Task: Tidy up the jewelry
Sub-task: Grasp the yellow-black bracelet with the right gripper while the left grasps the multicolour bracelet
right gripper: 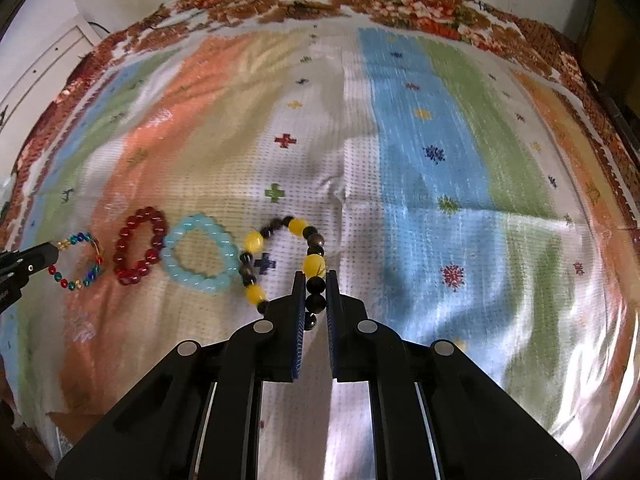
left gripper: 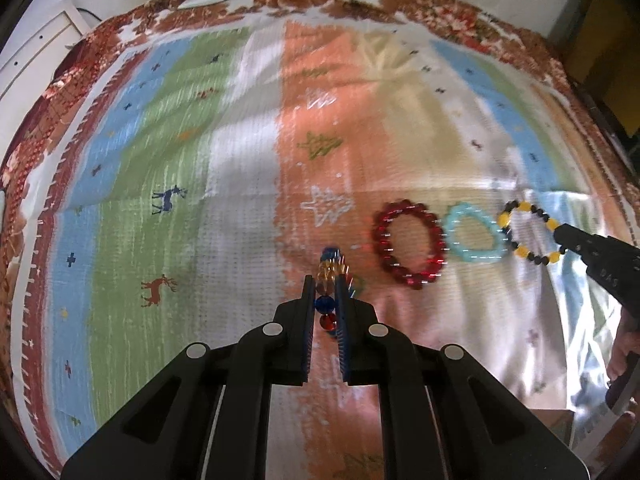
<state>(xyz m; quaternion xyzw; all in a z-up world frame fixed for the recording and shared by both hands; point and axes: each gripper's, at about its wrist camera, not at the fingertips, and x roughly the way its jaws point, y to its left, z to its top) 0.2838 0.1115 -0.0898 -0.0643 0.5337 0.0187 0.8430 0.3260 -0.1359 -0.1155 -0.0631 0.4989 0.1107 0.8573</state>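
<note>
Striped cloth (right gripper: pixel 420 152) covers surface. Red bracelet (right gripper: pixel 140 246) lies touching aqua bracelet (right gripper: pixel 198 254). Left gripper (left gripper: pixel 325 280) clamps multicolour bracelet (left gripper: pixel 330 264) left of red; right gripper (right gripper: pixel 314 276) clamps yellow-black bracelet (right gripper: pixel 280 260) right of aqua.

In the left wrist view, the multicoloured bracelet (left gripper: pixel 328 280) is partly hidden between the black fingers (left gripper: pixel 308 320) at lower centre. The striped cloth (left gripper: pixel 180 160) is motion-blurred, and the hand (left gripper: pixel 626 344) is cut off at the right edge.
</note>
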